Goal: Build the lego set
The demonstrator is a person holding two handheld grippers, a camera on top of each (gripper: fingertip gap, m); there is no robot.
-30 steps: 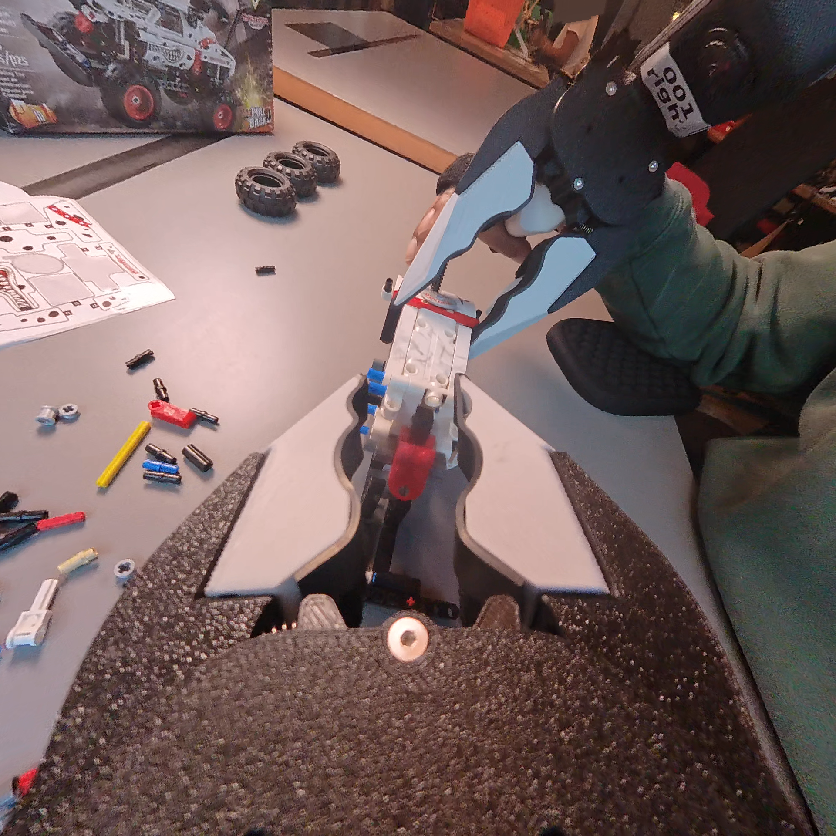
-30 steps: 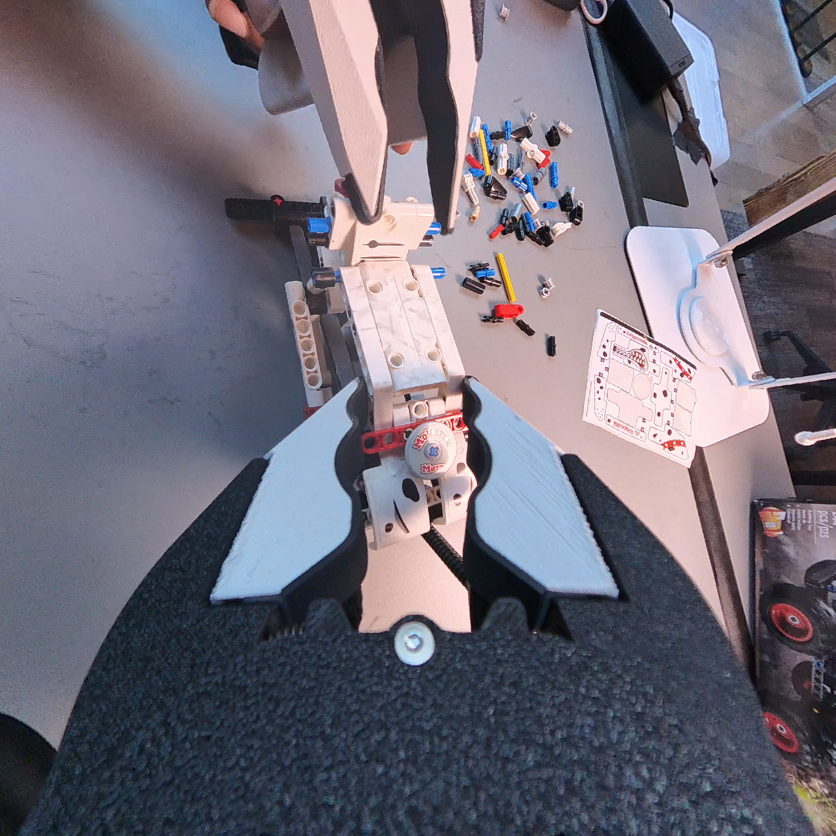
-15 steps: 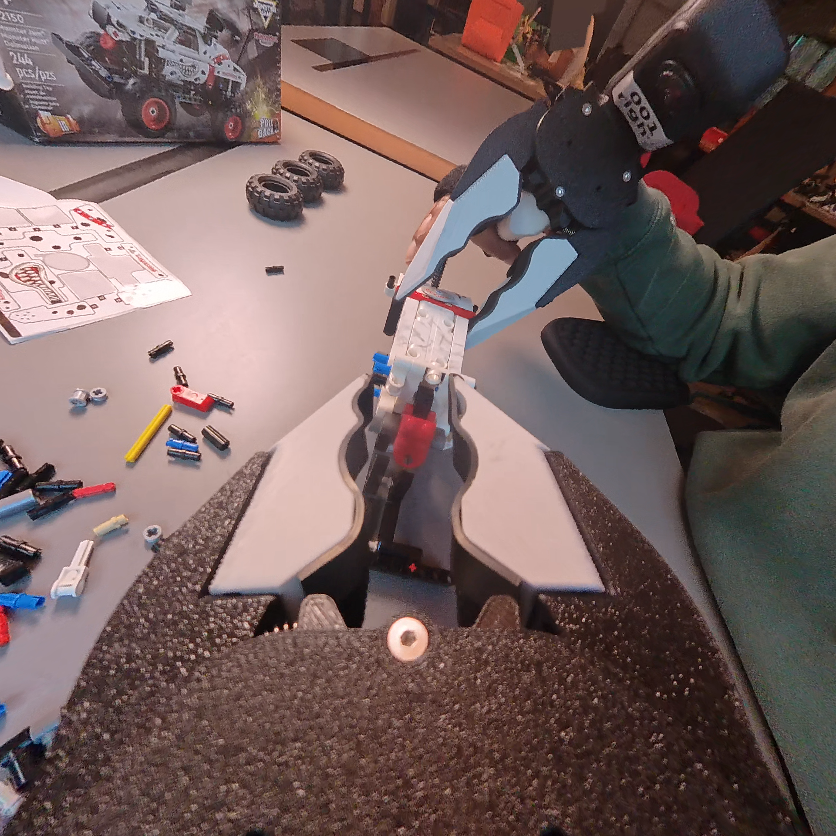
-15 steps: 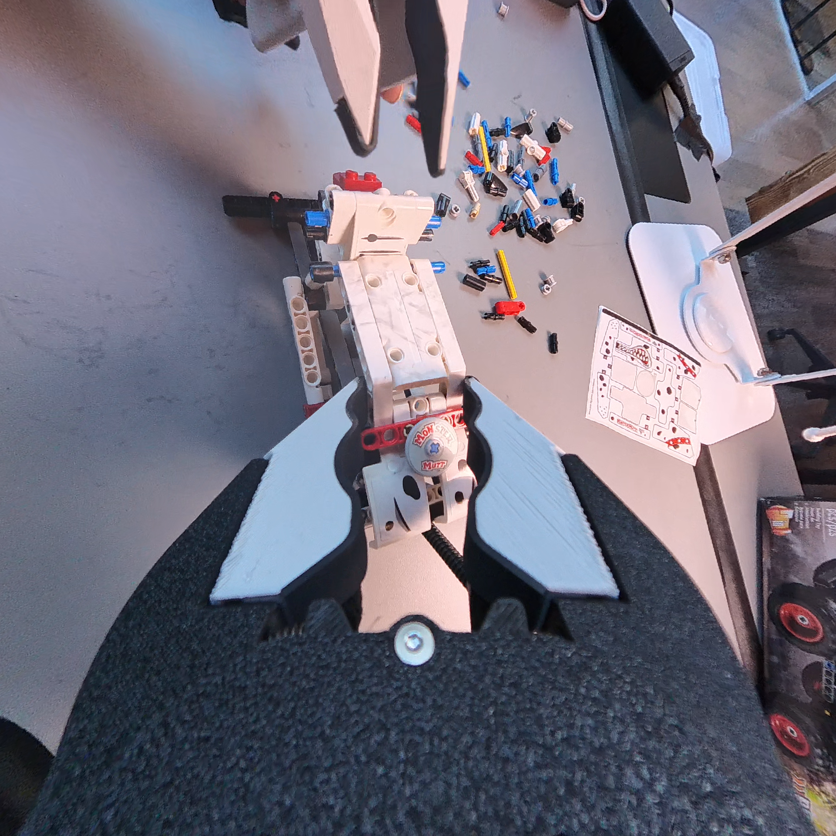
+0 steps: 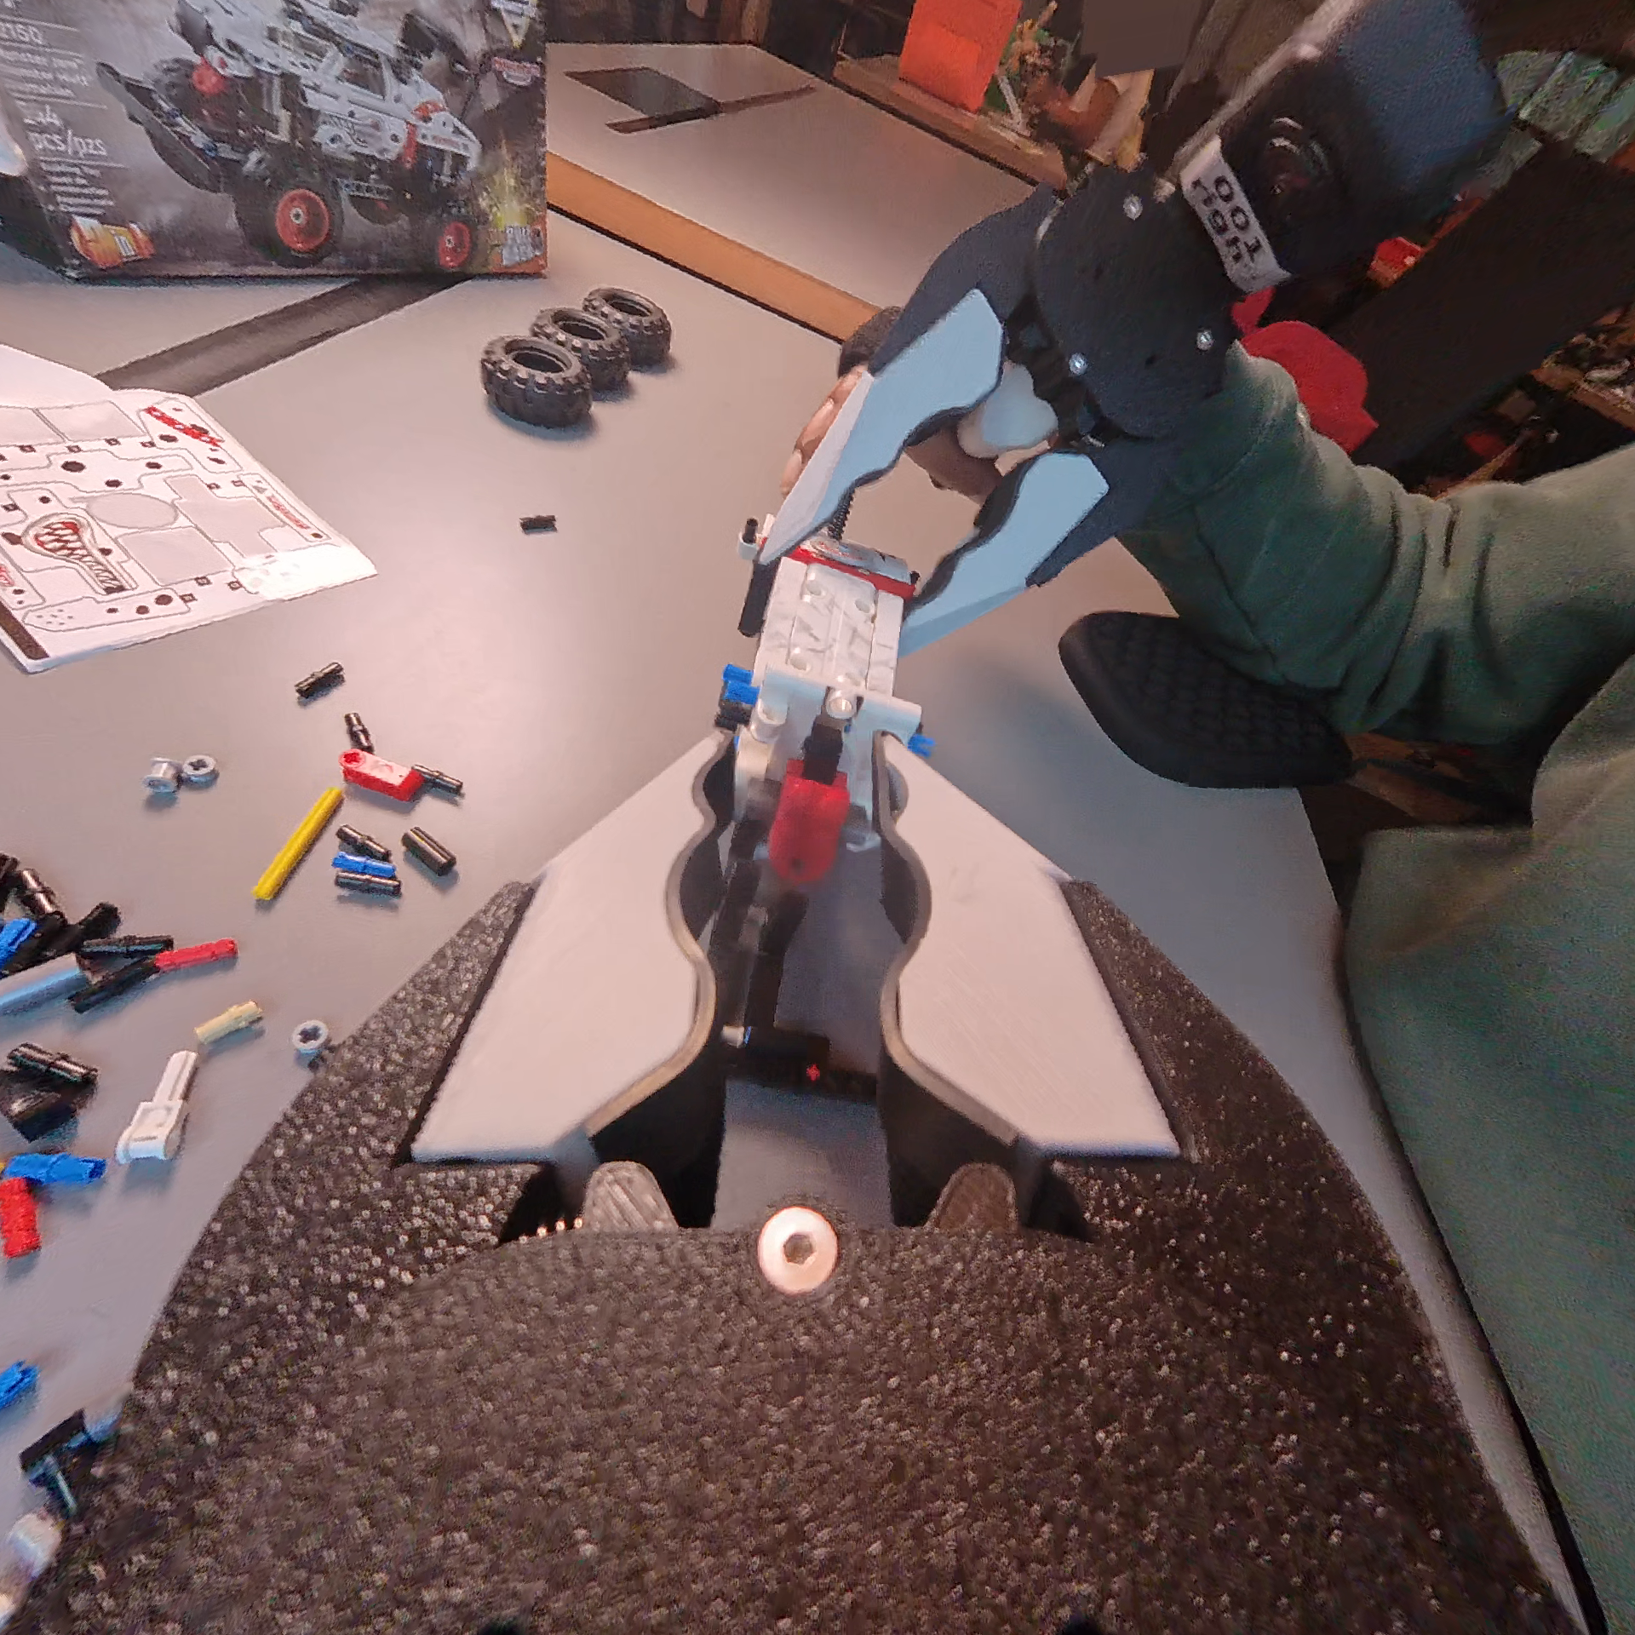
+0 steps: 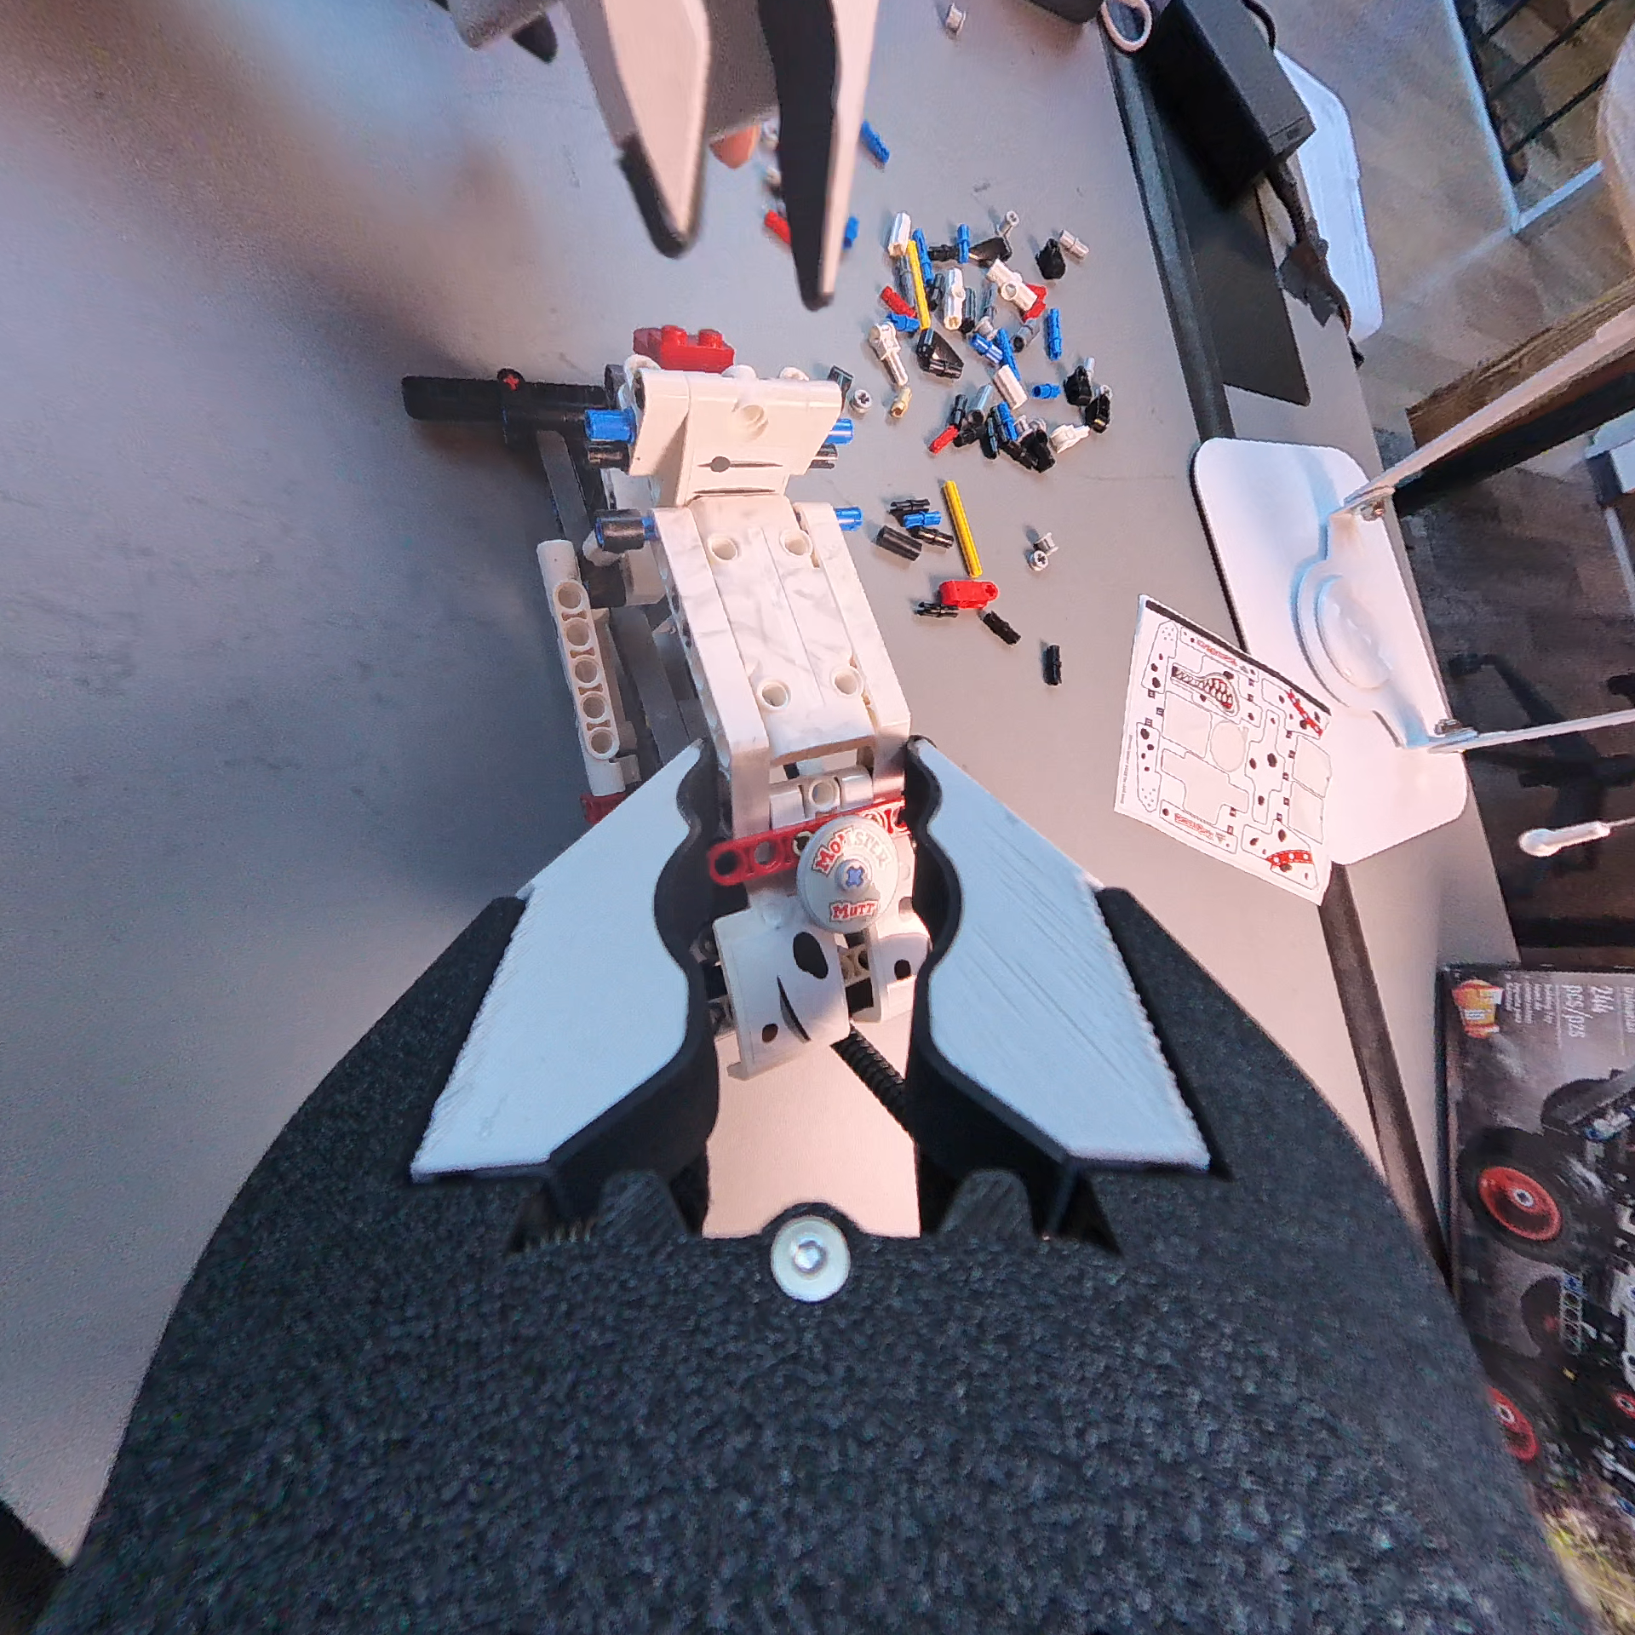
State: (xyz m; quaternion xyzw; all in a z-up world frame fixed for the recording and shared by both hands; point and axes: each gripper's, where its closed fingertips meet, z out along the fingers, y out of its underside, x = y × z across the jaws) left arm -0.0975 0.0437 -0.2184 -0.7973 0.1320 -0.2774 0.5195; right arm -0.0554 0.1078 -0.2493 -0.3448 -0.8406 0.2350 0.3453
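1. Three black tyres (image 5: 575, 358) in a row on the table (image 5: 495, 566).
2. One sticker sheet (image 5: 150, 504).
3. One set box (image 5: 274, 133).
4. One part-built white model (image 6: 779, 637).
5. One yellow axle (image 5: 297, 843).
6. Two tongs: left tongs (image 5: 801, 779), right tongs (image 6: 805, 770).
7. Loose small pins: too many and too small to count.

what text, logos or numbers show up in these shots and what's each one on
I won't quote any writing; this is where it stands.
set box: printed logos, numbers and small print.
sticker sheet: small red lettering, too small to read.
round white badge on the lego model: red lettering.
white label on the right gripper: dark characters, seen upside down.
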